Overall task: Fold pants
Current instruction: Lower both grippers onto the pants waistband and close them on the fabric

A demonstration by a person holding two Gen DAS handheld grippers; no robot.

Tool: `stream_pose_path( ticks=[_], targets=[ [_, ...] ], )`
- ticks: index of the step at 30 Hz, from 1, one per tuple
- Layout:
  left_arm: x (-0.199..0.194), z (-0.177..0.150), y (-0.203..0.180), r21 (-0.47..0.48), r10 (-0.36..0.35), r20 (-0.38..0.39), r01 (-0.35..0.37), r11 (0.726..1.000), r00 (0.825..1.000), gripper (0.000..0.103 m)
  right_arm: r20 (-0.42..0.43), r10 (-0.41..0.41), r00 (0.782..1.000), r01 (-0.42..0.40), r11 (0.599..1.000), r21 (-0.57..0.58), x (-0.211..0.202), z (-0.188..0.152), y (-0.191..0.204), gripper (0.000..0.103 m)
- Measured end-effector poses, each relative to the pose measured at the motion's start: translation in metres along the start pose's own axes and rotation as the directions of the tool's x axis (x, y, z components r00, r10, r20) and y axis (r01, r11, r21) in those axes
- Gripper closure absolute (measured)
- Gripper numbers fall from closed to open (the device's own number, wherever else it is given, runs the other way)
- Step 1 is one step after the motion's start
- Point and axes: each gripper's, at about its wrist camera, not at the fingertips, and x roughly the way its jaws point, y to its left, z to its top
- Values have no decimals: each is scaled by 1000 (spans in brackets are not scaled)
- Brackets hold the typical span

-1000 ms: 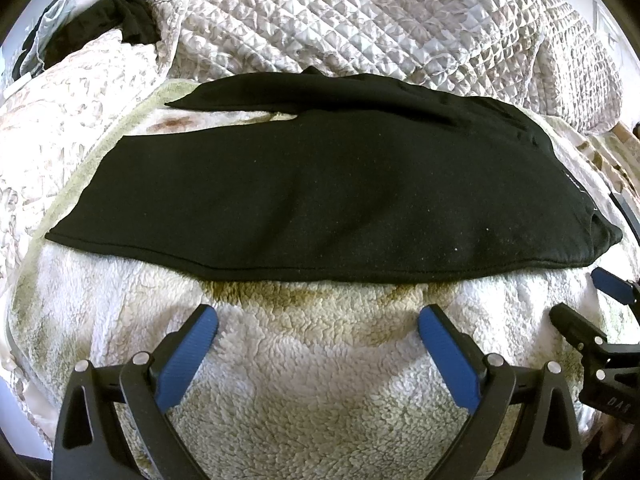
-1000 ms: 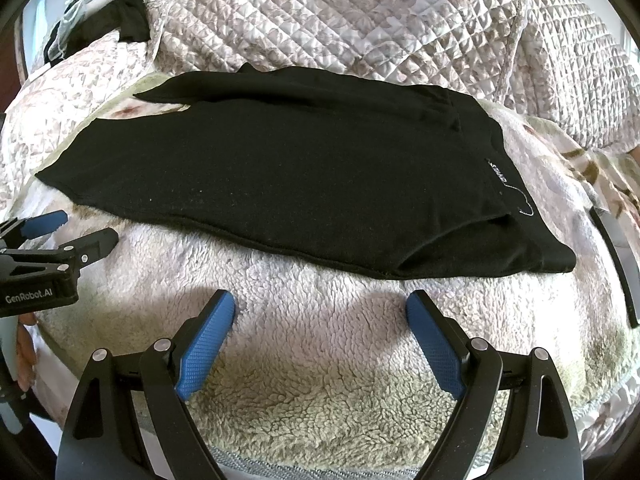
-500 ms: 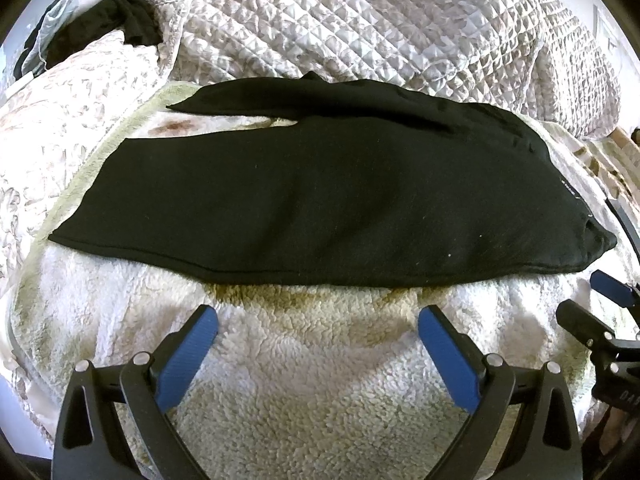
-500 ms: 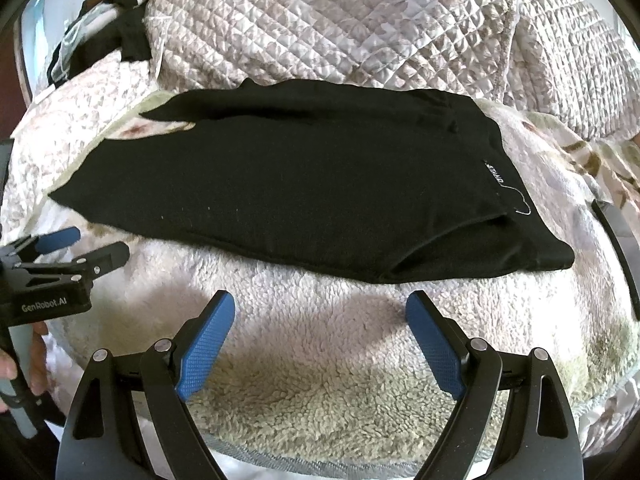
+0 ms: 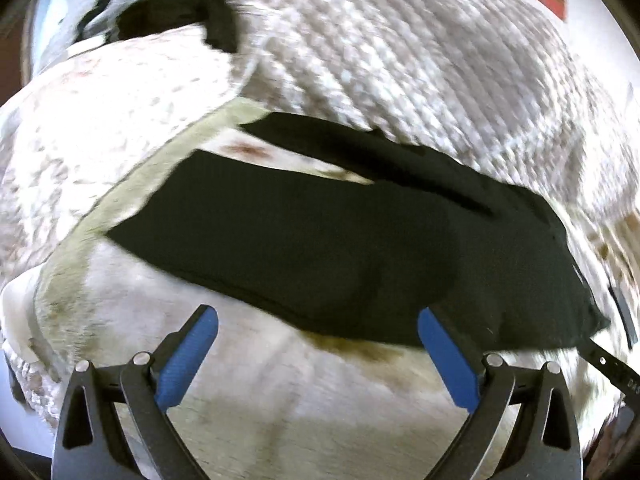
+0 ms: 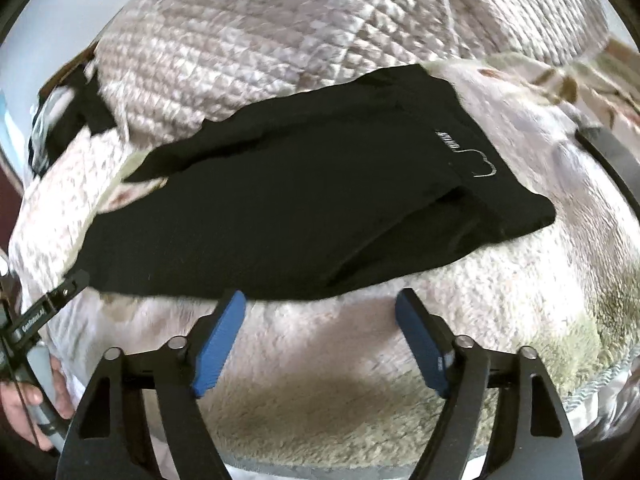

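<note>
The left gripper (image 5: 318, 332) stands over the fleece blanket (image 5: 280, 392) with its jaws spread wide and nothing between them; its right pad overlaps the near hem of the black pants (image 5: 340, 248). The right gripper (image 6: 320, 312) has its jaws closing, still well apart, empty, with the tips at the pants (image 6: 304, 200) edge. A hand (image 6: 24, 404) grips the other tool's handle at the lower left of the right wrist view. The pants lie flat across the blanket, legs stacked, waistband with small white lettering (image 6: 452, 140) to the right. Behind them rises a quilted bedspread (image 6: 300, 32). Dark clothing (image 5: 168, 16) lies at the far left.
</note>
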Motion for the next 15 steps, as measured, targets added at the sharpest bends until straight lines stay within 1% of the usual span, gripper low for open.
stream_pose_path(
  ticks=[2,3,5,6,8,10,13,15],
  targets=[
    [4,3,14,-50,7,-6,-7,999,1000,1,8,18,1000,-18,998,57,1,5,-9,36],
    [7,4,22,-85,4,-17,-5,996,1000,1,10,27,1000,-27,996,82,2,7,-15,39],
    [14,5,39,-164,-7,-42,0,986,999,2,22,29,999,-32,989,142,5,12,-26,40],
    [18,5,48,-204,-19,-48,9,979,999,4,27,30,999,-34,986,166,5,13,-31,42],
    [22,8,59,-259,-54,-42,42,965,998,4,42,52,998,-60,972,226,7,16,-45,42],
    [24,11,61,-274,-65,-25,56,960,998,4,56,57,997,-70,961,269,7,20,-54,42],
    [33,17,63,-285,-58,-12,52,957,998,4,80,74,994,-97,937,335,12,28,-70,42],
    [39,22,66,-300,-59,-8,53,952,998,4,86,66,994,-92,933,349,17,34,-74,42]
  ],
)
